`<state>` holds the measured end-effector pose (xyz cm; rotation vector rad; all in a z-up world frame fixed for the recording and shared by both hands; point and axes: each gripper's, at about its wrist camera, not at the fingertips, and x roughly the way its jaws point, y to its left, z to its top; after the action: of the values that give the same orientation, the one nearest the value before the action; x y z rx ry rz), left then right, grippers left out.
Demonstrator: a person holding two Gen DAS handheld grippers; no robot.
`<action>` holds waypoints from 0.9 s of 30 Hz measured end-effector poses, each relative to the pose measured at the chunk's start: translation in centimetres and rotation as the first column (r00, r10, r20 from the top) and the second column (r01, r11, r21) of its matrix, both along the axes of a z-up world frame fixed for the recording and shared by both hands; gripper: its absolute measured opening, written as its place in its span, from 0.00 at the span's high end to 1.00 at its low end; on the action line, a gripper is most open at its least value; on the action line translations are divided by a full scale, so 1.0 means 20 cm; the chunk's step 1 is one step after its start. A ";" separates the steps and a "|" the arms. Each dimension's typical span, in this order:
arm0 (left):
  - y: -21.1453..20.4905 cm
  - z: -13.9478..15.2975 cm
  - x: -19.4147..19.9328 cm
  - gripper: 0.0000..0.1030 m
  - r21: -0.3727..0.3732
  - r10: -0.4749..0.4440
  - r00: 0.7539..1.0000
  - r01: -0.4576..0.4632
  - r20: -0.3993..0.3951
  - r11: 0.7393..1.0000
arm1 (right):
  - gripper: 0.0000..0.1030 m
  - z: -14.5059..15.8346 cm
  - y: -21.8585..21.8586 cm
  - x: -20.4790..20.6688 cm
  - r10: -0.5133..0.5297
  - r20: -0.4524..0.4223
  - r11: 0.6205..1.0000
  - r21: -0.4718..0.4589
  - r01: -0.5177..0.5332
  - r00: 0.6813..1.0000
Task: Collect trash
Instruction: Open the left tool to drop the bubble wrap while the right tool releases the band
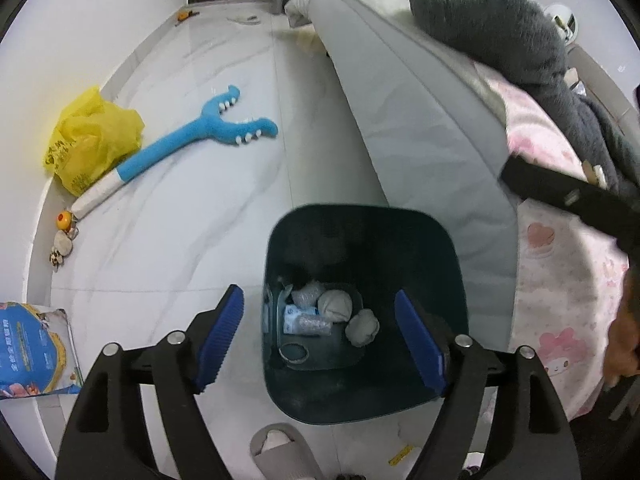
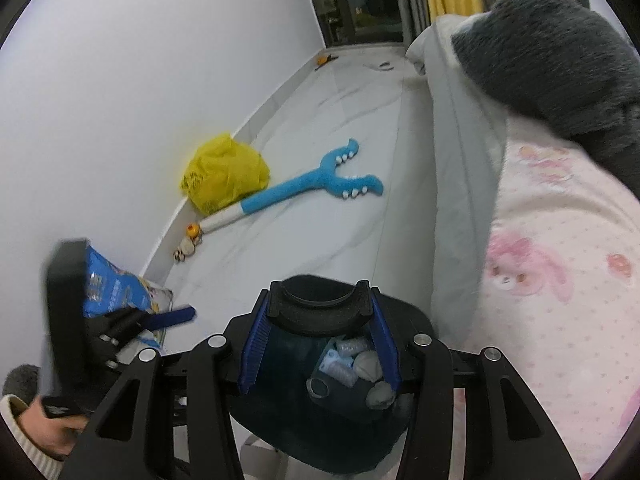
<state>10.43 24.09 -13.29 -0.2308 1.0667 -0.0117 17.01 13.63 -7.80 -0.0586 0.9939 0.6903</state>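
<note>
My left gripper point(image 1: 320, 338) stands open over the dark teal bin point(image 1: 448, 248), with nothing between its blue pads. In the bin lie crumpled white tissue balls and plastic wrappers point(image 1: 332, 312). In the right wrist view my right gripper point(image 2: 319, 300) is shut on a black plastic piece with a curved rim point(image 2: 316, 308), held just above the bin point(image 2: 416, 320) and the trash point(image 2: 356, 364) in it. The left gripper shows at the left of that view, one blue pad point(image 2: 172, 316) sticking out, held by a hand point(image 2: 52, 428).
The bin stands on a white marble floor beside a bed with a grey mattress point(image 1: 400, 120) and pink blanket point(image 1: 560, 300). By the wall lie a yellow plastic bag point(image 1: 92, 140), a blue plush toy point(image 1: 192, 140) and a blue printed bag point(image 1: 32, 348). A grey slipper point(image 1: 280, 448) sits near the bin.
</note>
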 end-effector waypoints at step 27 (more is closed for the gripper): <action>0.08 0.43 -0.05 0.18 0.001 -0.021 0.948 0.022 0.317 1.000 | 0.36 -0.47 0.24 -0.03 0.085 -0.146 0.949 -0.290 -0.124 0.986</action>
<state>9.35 25.65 -4.65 -0.2111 0.7482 -0.0675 16.36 18.44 -17.27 -0.3367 1.2238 0.6418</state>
